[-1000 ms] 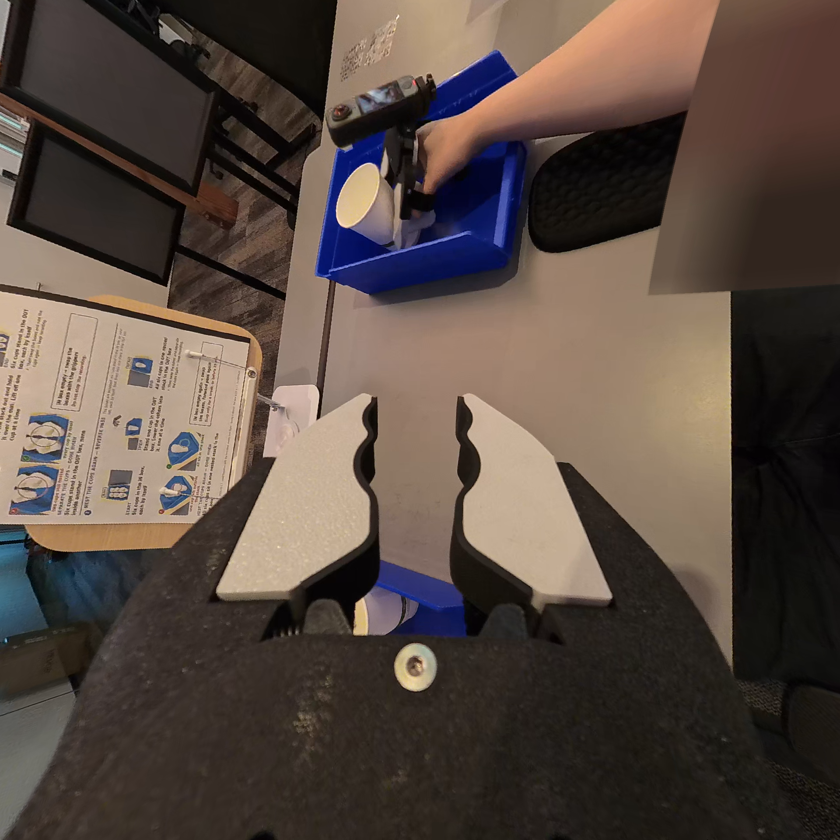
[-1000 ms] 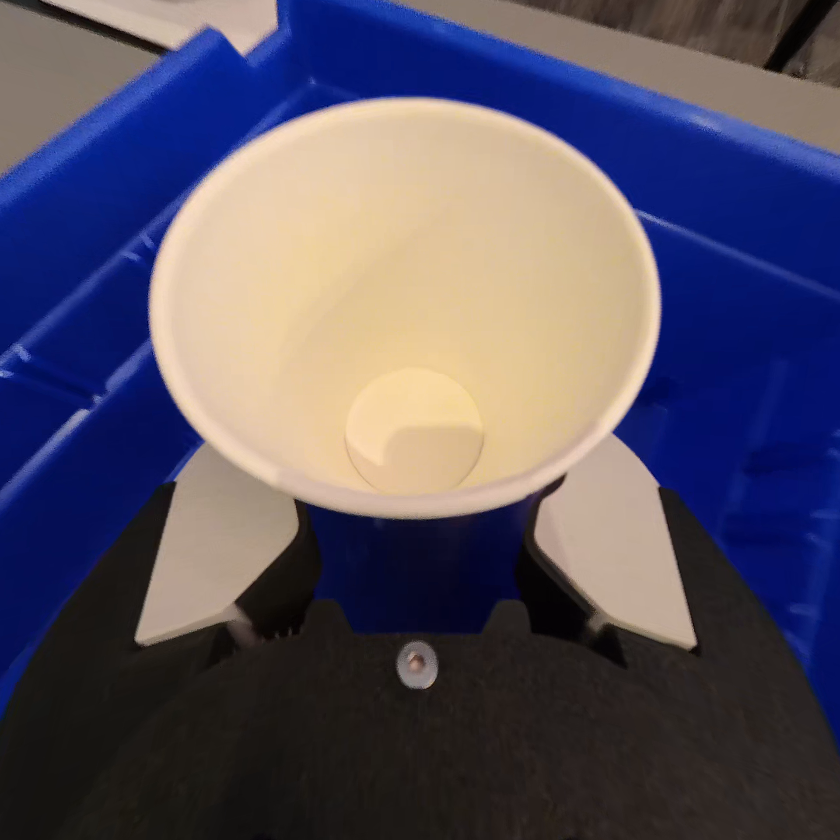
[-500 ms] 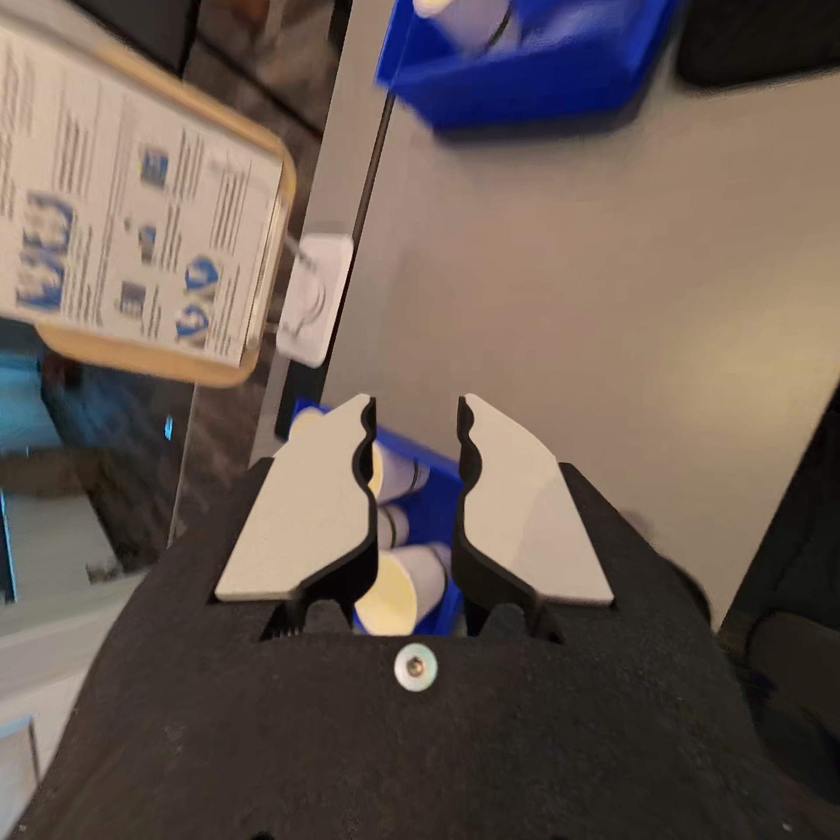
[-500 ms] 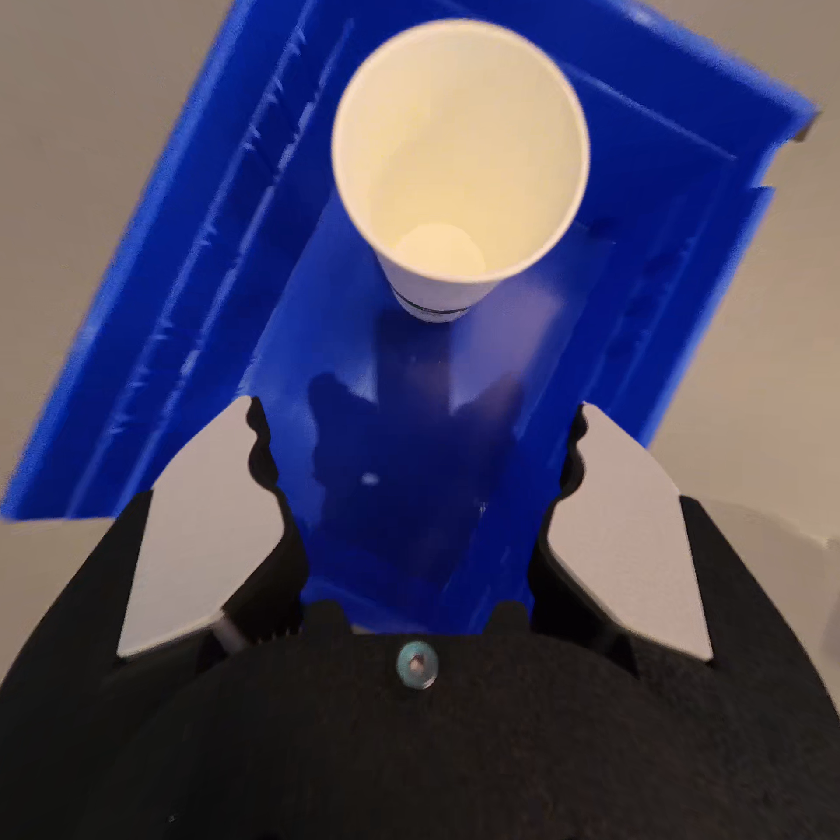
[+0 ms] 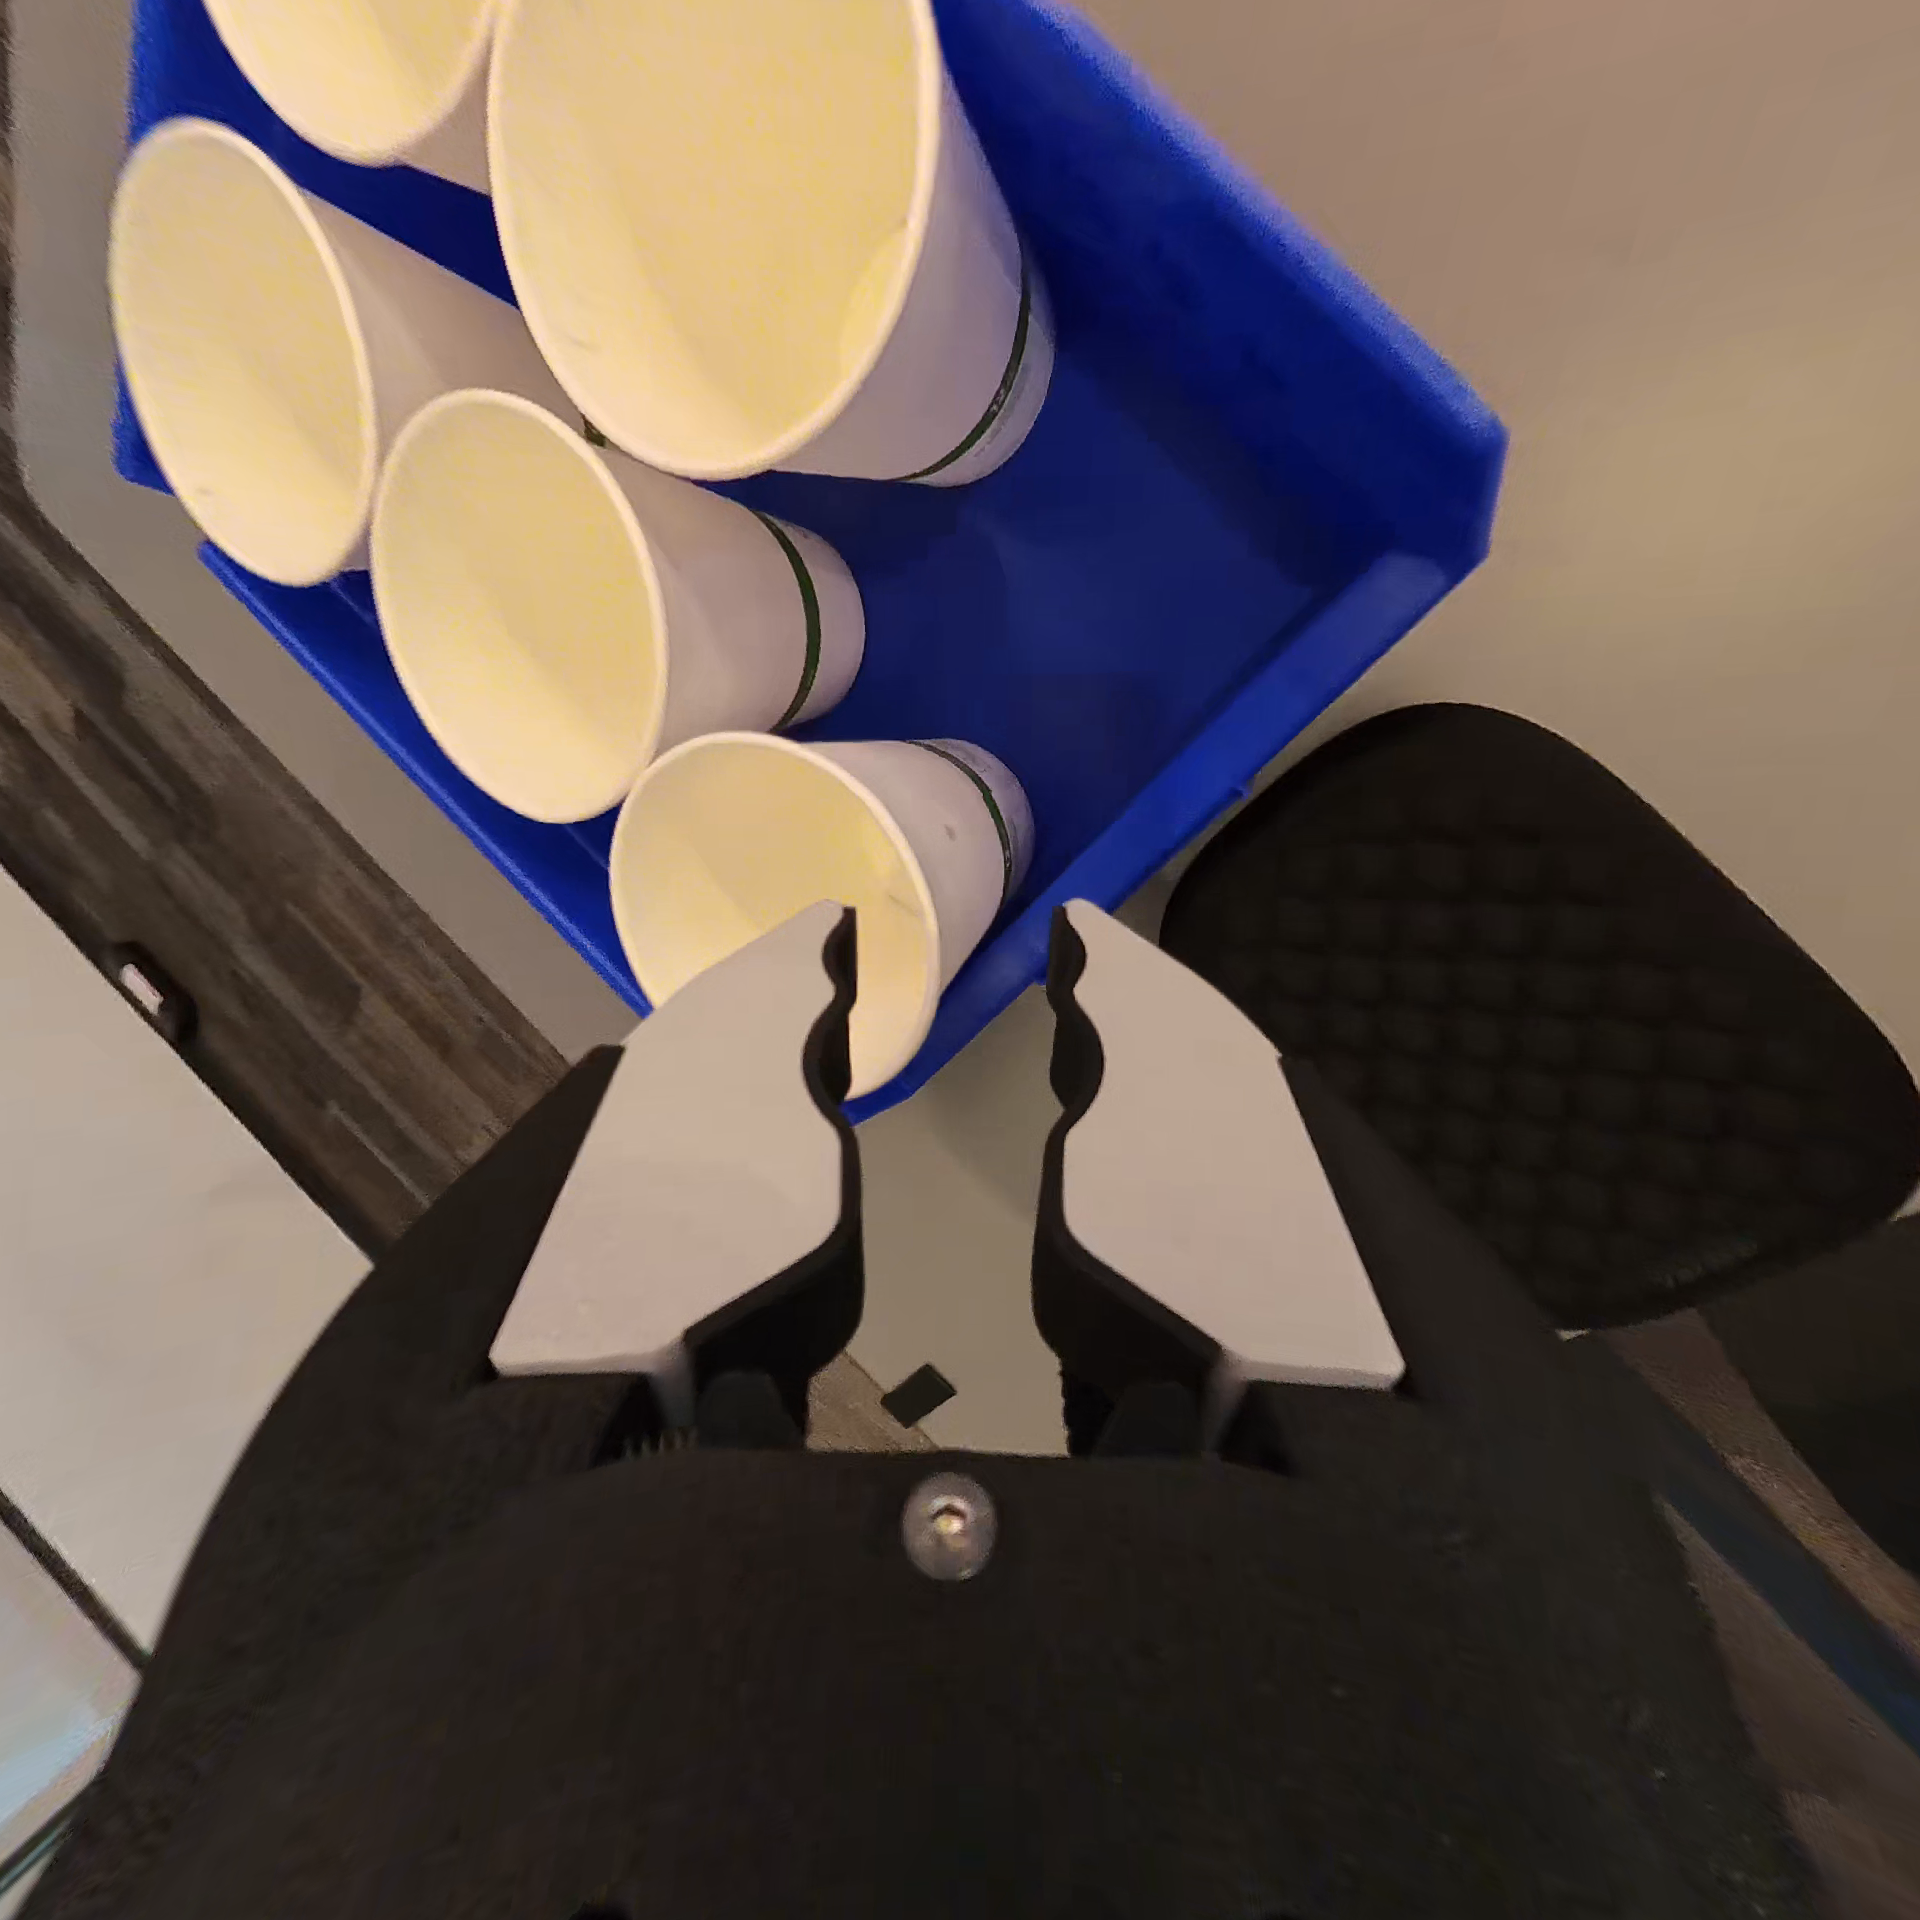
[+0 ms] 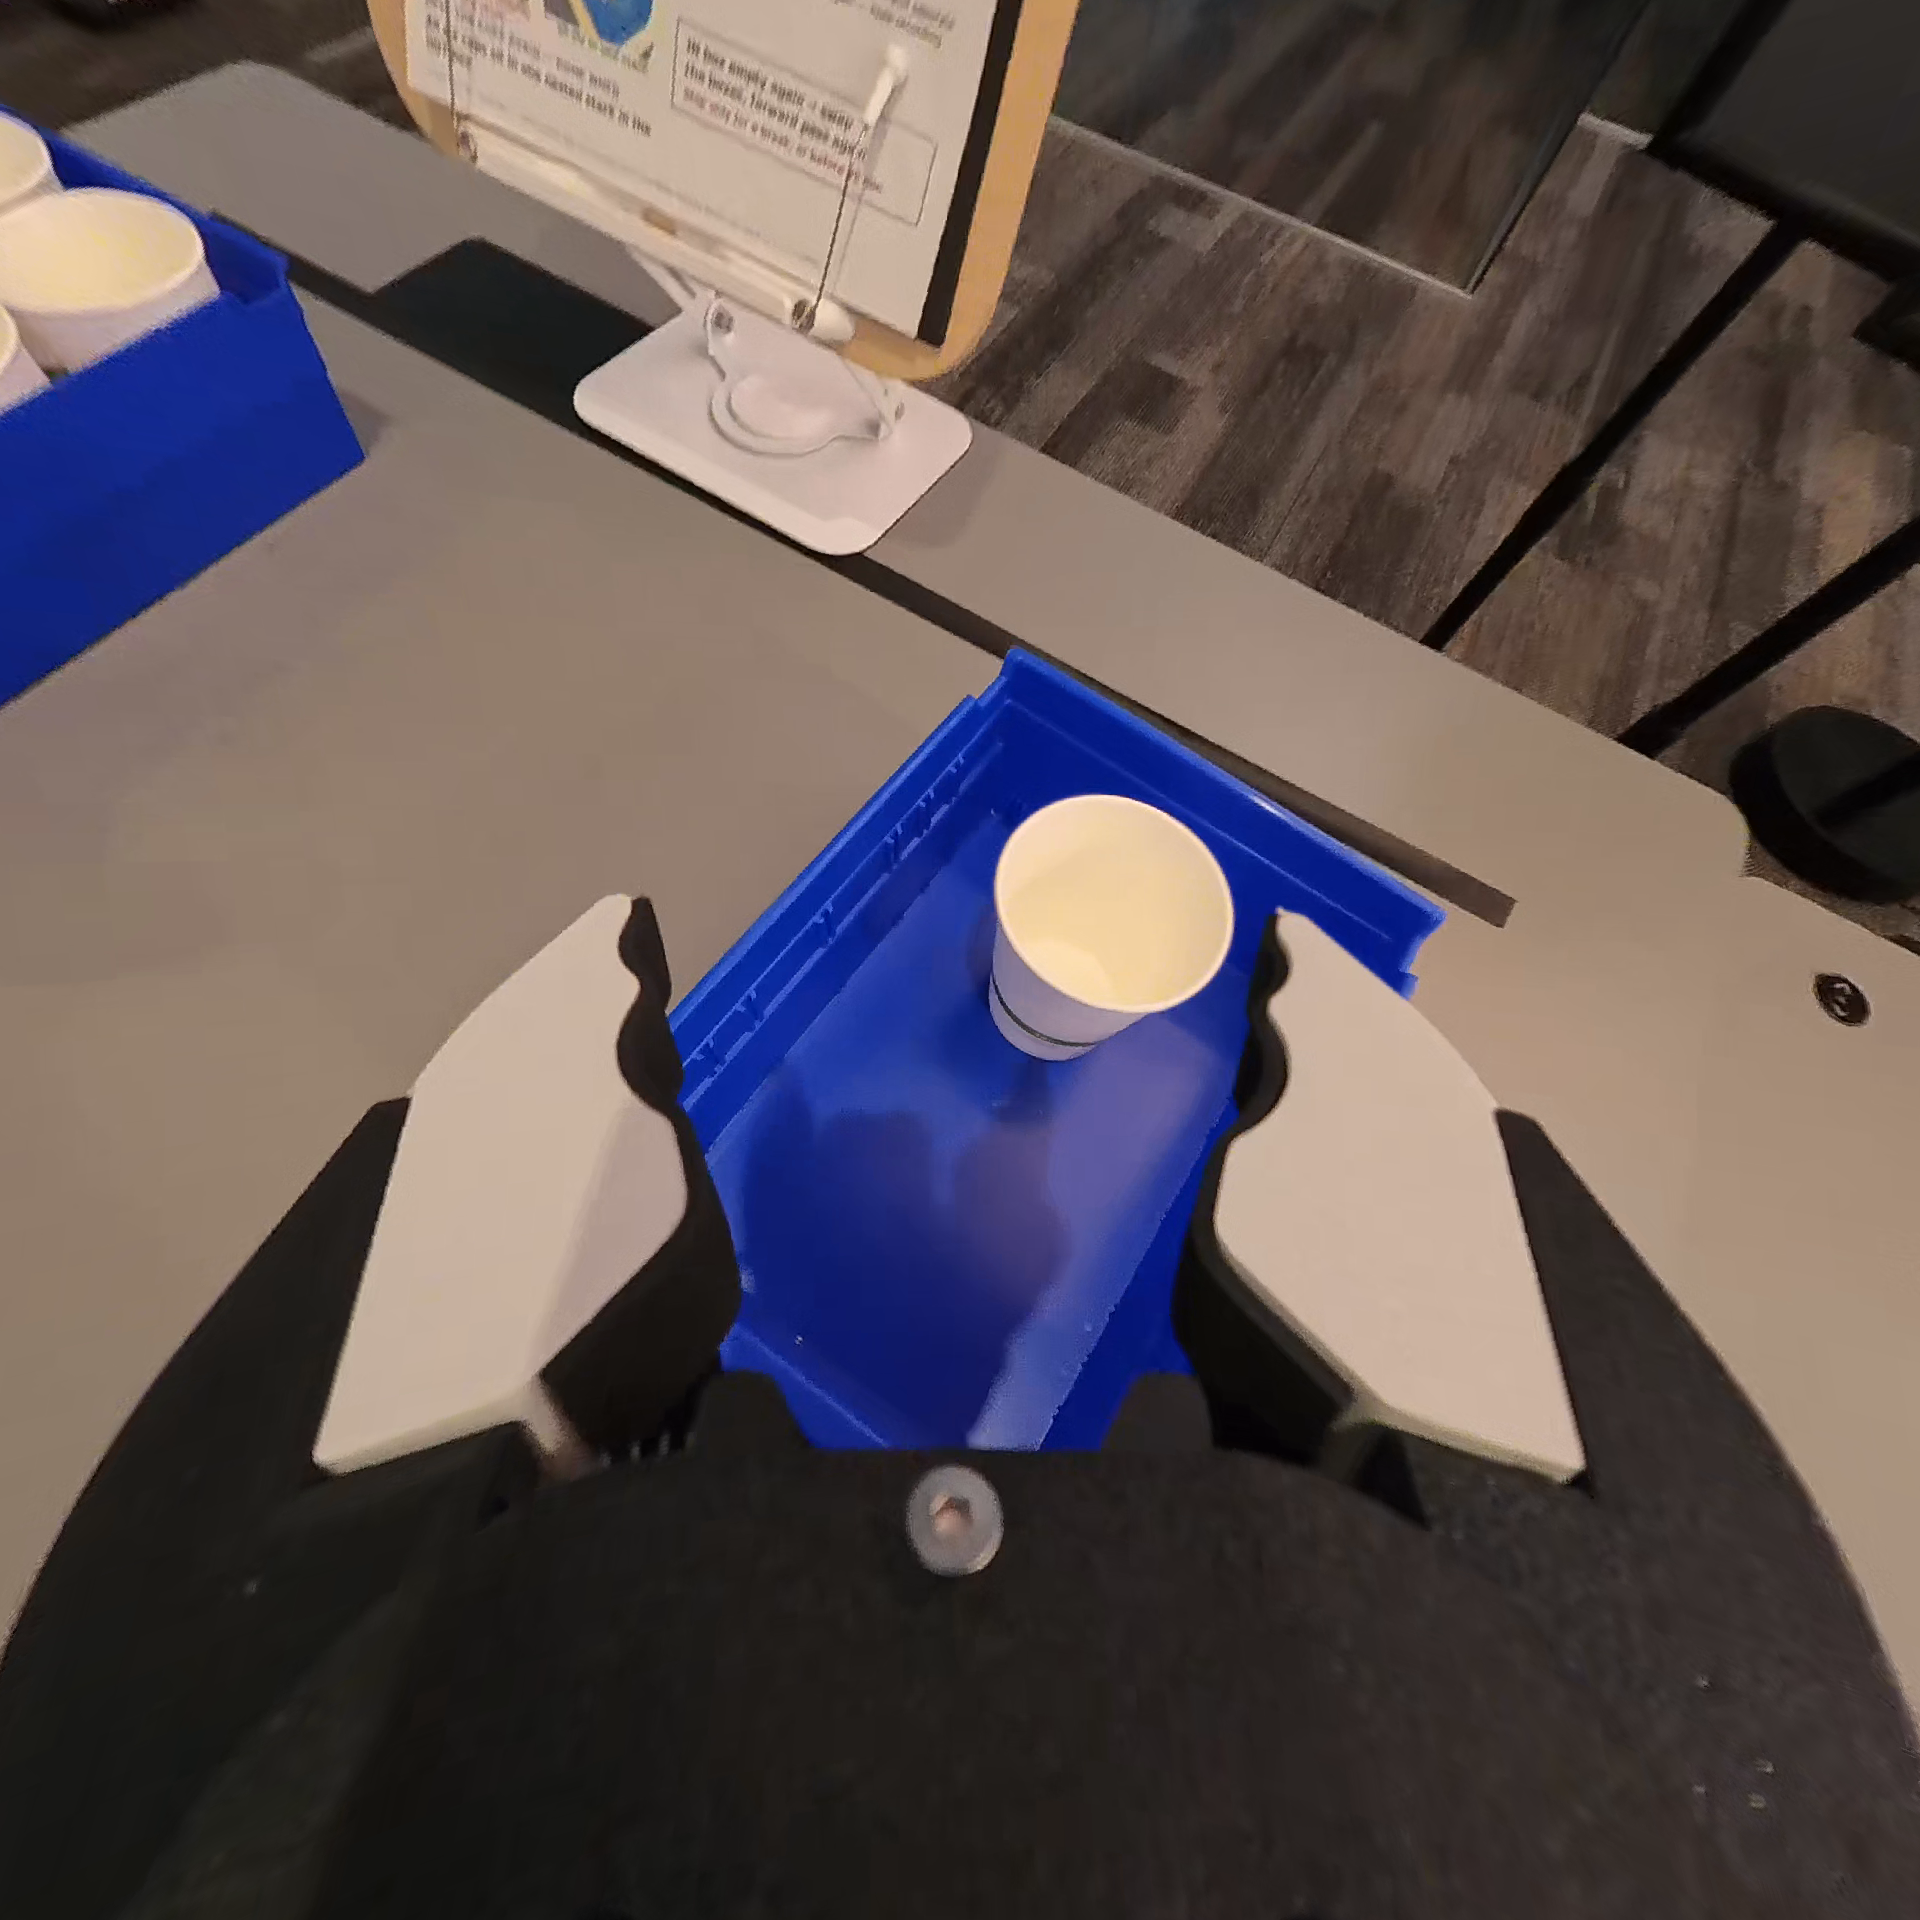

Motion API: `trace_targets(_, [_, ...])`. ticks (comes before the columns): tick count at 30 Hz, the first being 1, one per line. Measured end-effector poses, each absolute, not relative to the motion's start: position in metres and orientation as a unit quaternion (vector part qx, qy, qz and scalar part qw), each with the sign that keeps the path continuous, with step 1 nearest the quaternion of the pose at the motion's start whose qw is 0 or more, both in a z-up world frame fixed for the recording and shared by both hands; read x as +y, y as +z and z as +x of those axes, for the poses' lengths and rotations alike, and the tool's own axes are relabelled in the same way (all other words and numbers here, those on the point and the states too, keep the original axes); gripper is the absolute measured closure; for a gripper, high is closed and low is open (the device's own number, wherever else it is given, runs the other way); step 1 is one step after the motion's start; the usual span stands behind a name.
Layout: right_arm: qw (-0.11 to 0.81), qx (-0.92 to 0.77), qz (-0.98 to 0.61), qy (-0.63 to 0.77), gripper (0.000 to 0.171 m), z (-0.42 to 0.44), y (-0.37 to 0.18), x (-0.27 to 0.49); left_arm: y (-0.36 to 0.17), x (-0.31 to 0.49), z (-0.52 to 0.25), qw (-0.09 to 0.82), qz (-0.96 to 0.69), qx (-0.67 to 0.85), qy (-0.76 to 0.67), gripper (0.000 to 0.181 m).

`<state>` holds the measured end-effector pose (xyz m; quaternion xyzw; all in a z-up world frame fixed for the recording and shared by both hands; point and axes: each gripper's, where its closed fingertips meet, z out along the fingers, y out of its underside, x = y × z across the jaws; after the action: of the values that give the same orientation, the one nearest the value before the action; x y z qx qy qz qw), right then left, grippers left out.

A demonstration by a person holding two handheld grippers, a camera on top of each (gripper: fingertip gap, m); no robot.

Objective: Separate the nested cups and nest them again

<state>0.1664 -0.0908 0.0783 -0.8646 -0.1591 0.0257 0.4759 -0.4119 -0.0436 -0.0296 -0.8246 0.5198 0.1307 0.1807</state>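
In the left wrist view, my left gripper (image 5: 951, 920) hovers over the near corner of a blue bin (image 5: 1195, 520) that holds several white paper cups. The nearest cup (image 5: 769, 873) lies below my left finger (image 5: 707, 1143), its rim showing in the gap. The jaws stand partly apart and the pads press on nothing. In the right wrist view, my right gripper (image 6: 956, 920) is wide open and empty, raised above a second blue bin (image 6: 935, 1195). A single white cup (image 6: 1112, 914) stands upright at that bin's far end.
A black mesh chair part (image 5: 1538, 1018) sits right of the cup bin. In the right wrist view, a white stand with an instruction sheet (image 6: 769, 416) is at the grey table's (image 6: 416, 727) far edge. The bin of cups (image 6: 156, 447) shows at far left.
The right gripper drew back and up from the single cup, which stays standing in its bin. The left gripper swung from facing across the table to over the bin of cups.
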Motion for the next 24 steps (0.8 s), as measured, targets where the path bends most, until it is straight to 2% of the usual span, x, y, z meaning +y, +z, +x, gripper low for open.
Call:
trace_targets(4, [0.444,-0.178,-0.878,0.021,0.066,0.164,0.061,-0.083,-0.049,-0.030,-0.422,0.157,-0.838,0.502,0.143,0.147])
trace_targets(8, [0.450,-0.187,-0.873,0.030,0.067,0.160,0.061,-0.080,-0.064,-0.023,-0.429,0.140,-0.855,0.480,0.136,0.151])
trace_targets(12, [0.462,-0.191,-0.865,0.040,0.068,0.157,0.066,-0.080,-0.075,-0.021,-0.432,0.129,-0.866,0.469,0.115,0.170])
trace_targets(15, [0.462,-0.191,-0.866,0.039,0.068,0.159,0.065,-0.079,-0.076,-0.025,-0.429,0.121,-0.870,0.468,0.095,0.176])
trace_targets(19, [0.461,-0.193,-0.865,0.041,0.068,0.159,0.063,-0.077,-0.068,-0.033,-0.431,0.108,-0.863,0.483,0.106,0.181])
trace_targets(24, [0.460,-0.212,-0.861,0.051,0.069,0.147,0.064,-0.076,-0.031,-0.051,-0.423,0.115,-0.846,0.510,0.105,0.181])
